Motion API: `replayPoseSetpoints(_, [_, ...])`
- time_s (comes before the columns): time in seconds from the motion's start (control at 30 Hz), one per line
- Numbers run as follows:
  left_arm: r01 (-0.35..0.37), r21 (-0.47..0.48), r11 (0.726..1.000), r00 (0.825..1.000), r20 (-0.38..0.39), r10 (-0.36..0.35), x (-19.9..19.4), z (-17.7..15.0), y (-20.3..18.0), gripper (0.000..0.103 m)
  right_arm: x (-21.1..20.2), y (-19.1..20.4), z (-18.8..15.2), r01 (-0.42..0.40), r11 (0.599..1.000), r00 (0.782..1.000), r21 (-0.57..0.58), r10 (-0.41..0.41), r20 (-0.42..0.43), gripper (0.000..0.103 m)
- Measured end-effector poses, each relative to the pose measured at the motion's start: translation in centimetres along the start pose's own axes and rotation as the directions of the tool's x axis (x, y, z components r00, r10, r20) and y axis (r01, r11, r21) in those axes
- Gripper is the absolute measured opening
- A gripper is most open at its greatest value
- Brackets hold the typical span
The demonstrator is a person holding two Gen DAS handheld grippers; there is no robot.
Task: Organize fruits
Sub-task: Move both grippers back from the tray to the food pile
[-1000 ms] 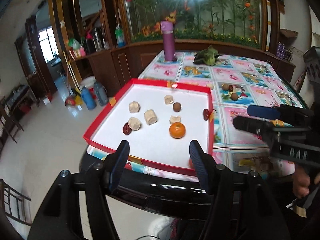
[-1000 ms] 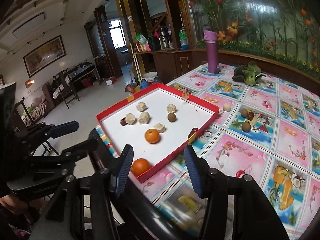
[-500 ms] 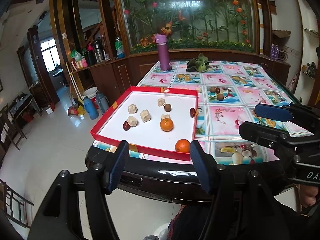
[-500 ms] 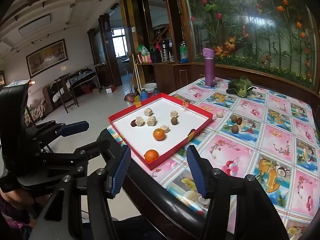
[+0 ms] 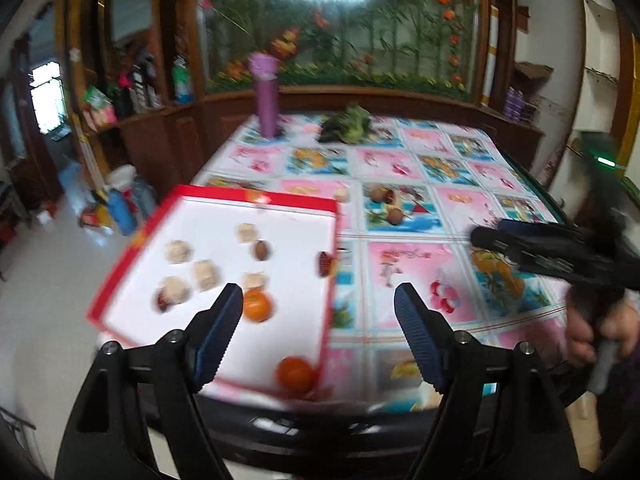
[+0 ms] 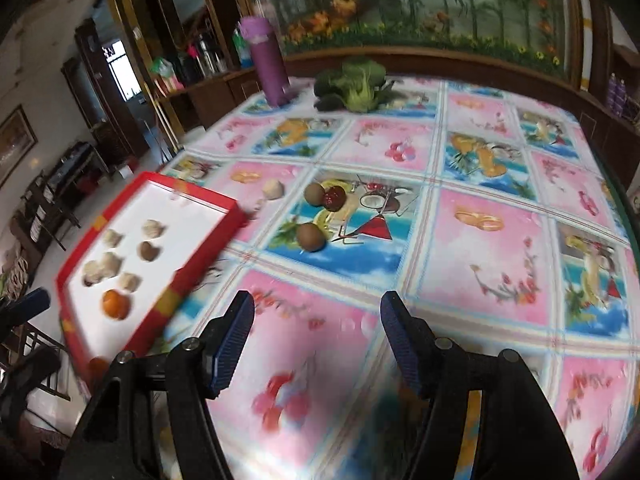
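Both claws wide open, nothing held: left gripper, right gripper. Loose brown fruit judged light, round, roll-prone; best pinched across middle, then carried left to red tray.

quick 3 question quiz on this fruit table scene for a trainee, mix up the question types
1. True or false: the right gripper is shut on a fruit.
2. Which item stands upright at the far end of the table? A) the purple bottle B) a glass jar C) a kettle
3. Fill in: the two oranges, one mid-tray and one at the near corner, lie inside the red ____.

Key:
1. False. Both it and the left gripper are open and hold nothing.
2. A
3. tray
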State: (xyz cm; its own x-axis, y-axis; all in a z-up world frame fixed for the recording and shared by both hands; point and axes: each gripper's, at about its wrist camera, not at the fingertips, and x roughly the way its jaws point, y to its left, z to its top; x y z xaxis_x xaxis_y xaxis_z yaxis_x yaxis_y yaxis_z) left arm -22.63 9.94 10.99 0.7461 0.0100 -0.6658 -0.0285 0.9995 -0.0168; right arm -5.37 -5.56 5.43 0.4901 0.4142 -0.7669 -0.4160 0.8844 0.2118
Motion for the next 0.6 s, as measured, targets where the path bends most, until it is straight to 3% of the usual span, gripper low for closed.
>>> replayPoseSetpoints(0.13, [0.078, 0.011, 0.997, 0.995, -0.060, -0.077, 3.3, 1.5, -0.2, 0.079, 4.0, 0.0, 2.2, -0.027, 0.999, 0.998, 0.020, 0.028, -0.049, 0.052])
replayPoseSetpoints(0.3, [0.052, -0.001, 0.999, 0.997, -0.058, -0.052, 6.1, 5.4, 2.0, 0.079, 6.8, 0.9, 3.4, -0.025, 1.000, 0.998, 0.019, 0.026, -0.059, 0.045])
replayPoseSetpoints(0.43, [0.048, -0.024, 0.999, 0.996, -0.077, -0.049, 9.6, 8.0, 3.1, 0.078, 7.2, 0.8, 3.0, -0.003, 1.000, 0.998, -0.006, 0.003, -0.060, 0.024])
replayPoseSetpoints(0.6, [0.088, -0.013, 0.996, 0.983, -0.161, -0.088, 14.9, 9.9, 1.8, 0.077, 7.2, -0.9, 3.1, -0.047, 0.999, 0.997, 0.017, 0.048, -0.063, 0.024])
